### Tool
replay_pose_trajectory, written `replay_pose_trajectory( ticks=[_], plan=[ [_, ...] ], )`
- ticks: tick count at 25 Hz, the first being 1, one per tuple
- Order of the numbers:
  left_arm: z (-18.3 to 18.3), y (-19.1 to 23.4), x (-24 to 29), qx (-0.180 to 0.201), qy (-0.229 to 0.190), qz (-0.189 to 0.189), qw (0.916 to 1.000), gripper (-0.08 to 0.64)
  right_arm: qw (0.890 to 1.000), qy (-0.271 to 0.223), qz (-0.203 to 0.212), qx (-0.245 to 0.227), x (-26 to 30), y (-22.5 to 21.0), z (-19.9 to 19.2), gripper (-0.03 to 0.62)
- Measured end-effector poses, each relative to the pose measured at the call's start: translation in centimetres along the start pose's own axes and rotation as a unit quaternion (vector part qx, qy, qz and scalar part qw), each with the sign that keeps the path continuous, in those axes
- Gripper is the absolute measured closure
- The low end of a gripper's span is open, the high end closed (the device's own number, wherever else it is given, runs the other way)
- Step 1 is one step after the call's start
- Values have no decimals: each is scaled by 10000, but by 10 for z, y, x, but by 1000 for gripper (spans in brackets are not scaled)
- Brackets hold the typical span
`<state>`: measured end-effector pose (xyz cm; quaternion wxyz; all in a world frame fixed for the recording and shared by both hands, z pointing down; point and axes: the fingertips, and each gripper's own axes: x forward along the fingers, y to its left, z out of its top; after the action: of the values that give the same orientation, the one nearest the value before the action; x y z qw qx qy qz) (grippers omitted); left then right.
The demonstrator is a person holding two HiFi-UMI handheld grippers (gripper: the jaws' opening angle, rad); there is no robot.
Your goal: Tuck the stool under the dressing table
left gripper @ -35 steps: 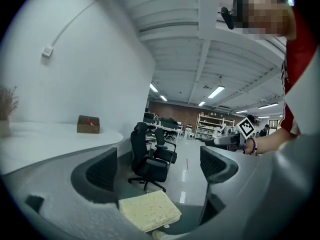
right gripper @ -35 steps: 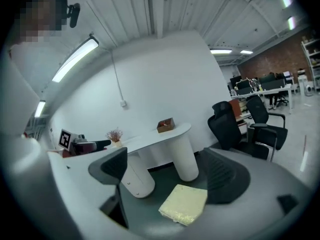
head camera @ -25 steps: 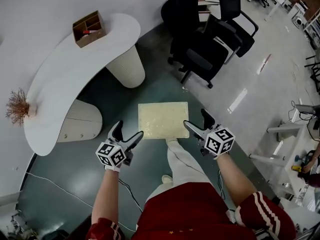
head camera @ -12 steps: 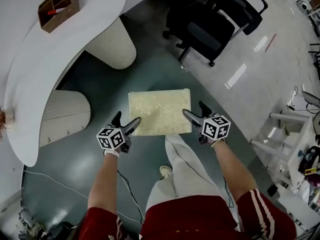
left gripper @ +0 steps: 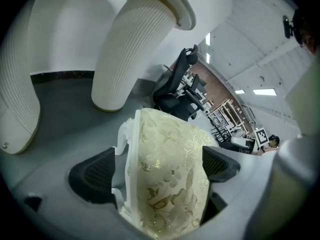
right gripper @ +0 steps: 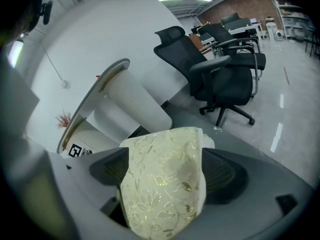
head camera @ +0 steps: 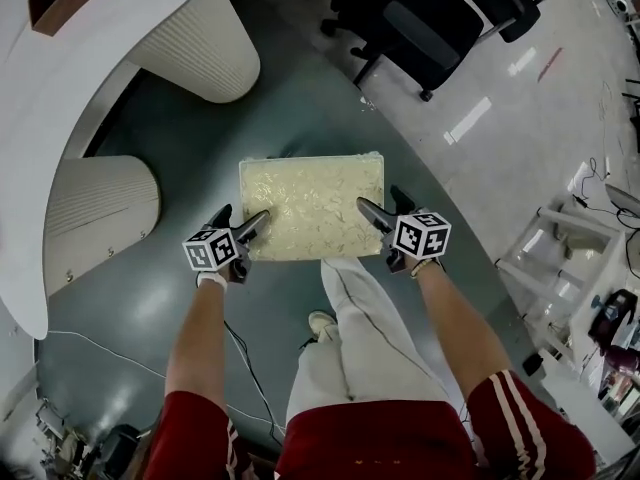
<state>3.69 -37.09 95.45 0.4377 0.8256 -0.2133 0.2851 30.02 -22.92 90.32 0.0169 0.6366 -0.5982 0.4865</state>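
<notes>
We have the cream brocade stool (head camera: 312, 206) clamped at both sides, left gripper (head camera: 250, 226) and right gripper (head camera: 370, 213) fingers closed on its cushion, just outside the dressing table worktop (head camera: 60, 98). Uneven pushing could swing it into a ribbed pedestal (head camera: 100, 213).

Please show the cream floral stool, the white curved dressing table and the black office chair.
Cream floral stool (head camera: 312, 206), head view, seat middle.
White curved dressing table (head camera: 45, 118), head view, bare tabletop.
Black office chair (head camera: 425, 26), head view, seat.
</notes>
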Motion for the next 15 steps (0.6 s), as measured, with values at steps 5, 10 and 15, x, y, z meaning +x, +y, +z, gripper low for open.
replay_pose_trajectory(
  ticks=[5,10,15],
  plan=[
    [4,12,21,-347,-290,-63,9990,17,9998,-52,-29,201,24,-14,-15,149],
    [-8,3,41,-247,16,-207,9995,17,9998,14,-122,143,38,-32,-19,153],
    [-11,-4,49,-308,154,-414,9985,17,9992,131,74,365,47,-43,-25,100]
  ],
)
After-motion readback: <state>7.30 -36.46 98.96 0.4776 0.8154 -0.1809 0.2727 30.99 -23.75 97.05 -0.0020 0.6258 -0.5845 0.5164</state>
